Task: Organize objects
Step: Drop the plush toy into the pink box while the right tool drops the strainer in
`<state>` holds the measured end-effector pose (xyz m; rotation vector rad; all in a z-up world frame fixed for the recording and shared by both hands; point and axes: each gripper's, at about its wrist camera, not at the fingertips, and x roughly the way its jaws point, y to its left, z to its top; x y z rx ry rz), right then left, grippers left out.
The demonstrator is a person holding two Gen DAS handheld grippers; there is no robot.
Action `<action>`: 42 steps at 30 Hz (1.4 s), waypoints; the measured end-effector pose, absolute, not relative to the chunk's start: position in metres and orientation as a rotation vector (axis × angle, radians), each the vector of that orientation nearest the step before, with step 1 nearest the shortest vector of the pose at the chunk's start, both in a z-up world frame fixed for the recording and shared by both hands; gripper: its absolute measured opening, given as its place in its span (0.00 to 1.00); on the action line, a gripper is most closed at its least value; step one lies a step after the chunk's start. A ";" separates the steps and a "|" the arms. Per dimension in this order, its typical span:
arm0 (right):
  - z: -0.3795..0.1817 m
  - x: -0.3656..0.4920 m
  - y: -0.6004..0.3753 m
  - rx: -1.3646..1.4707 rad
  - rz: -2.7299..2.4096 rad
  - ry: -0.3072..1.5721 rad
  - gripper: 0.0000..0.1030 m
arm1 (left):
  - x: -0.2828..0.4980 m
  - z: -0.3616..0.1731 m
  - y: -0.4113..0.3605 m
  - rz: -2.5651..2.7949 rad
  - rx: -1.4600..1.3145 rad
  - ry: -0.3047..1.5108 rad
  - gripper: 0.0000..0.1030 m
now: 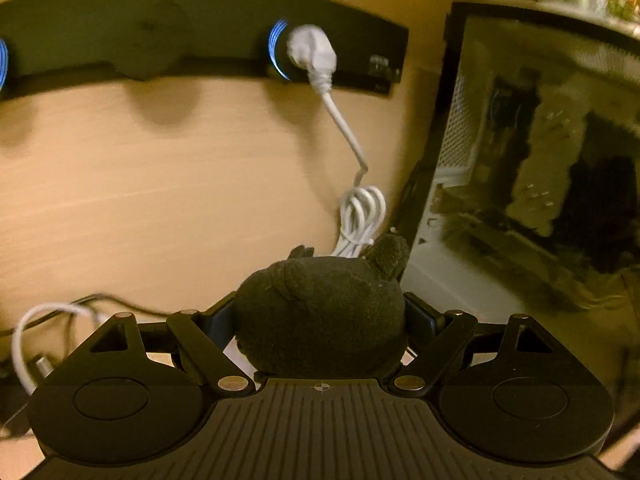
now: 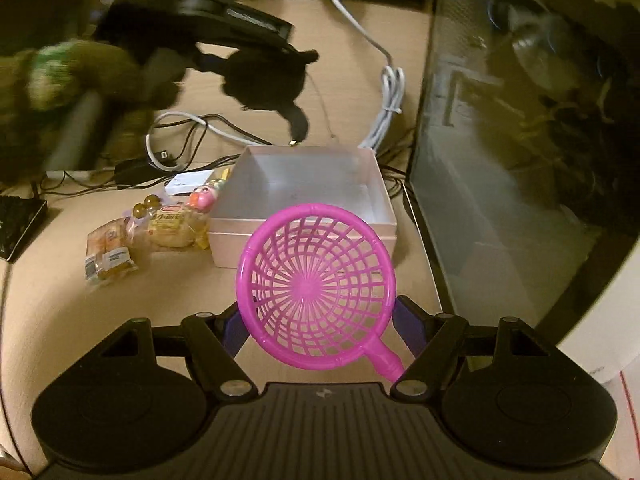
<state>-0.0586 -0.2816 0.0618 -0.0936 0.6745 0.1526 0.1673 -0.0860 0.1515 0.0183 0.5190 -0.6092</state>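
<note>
My left gripper (image 1: 320, 320) is shut on a black plush toy (image 1: 320, 312), held up above the desk. The toy also shows in the right wrist view (image 2: 264, 80), hanging in the left gripper (image 2: 240, 40) above and behind the box. My right gripper (image 2: 320, 320) is shut on a pink plastic sieve (image 2: 316, 292), held tilted in front of an open, empty pale box (image 2: 304, 232). Snack packets (image 2: 112, 256) and a small pink-and-orange toy (image 2: 202, 200) lie left of the box.
A glass-sided computer case (image 2: 520, 140) stands close on the right. A black power strip (image 1: 200, 40) with a white plug (image 1: 312, 54) lies at the back. White and black cables (image 2: 180, 140) and a dark keyboard (image 2: 16, 224) lie on the left of the desk.
</note>
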 end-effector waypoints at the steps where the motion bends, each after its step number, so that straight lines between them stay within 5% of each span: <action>1: 0.059 -0.056 -0.283 -0.100 0.152 0.681 0.72 | 0.175 0.142 -0.093 -0.628 0.024 0.529 0.87; 6: 0.050 -0.054 -0.288 -0.142 0.163 0.705 0.72 | 0.201 0.075 -0.128 -0.621 0.197 0.765 0.80; 10: 0.053 -0.045 -0.291 -0.134 0.173 0.694 0.72 | 0.194 0.091 -0.078 -0.526 -0.134 0.683 0.76; 13: 0.068 -0.030 -0.291 -0.094 0.210 0.666 0.72 | 0.167 0.106 -0.024 -0.467 -0.310 0.622 0.76; 23: 0.127 0.118 -0.253 0.065 0.289 0.663 0.73 | 0.020 0.068 0.056 -0.307 -0.287 0.741 0.75; 33: 0.049 0.210 -0.191 0.330 0.430 0.971 0.73 | -0.049 0.037 0.107 -0.195 -0.400 0.828 0.75; 42: 0.029 0.233 -0.203 0.162 0.203 0.950 0.74 | -0.063 0.040 0.136 -0.086 -0.383 0.829 0.75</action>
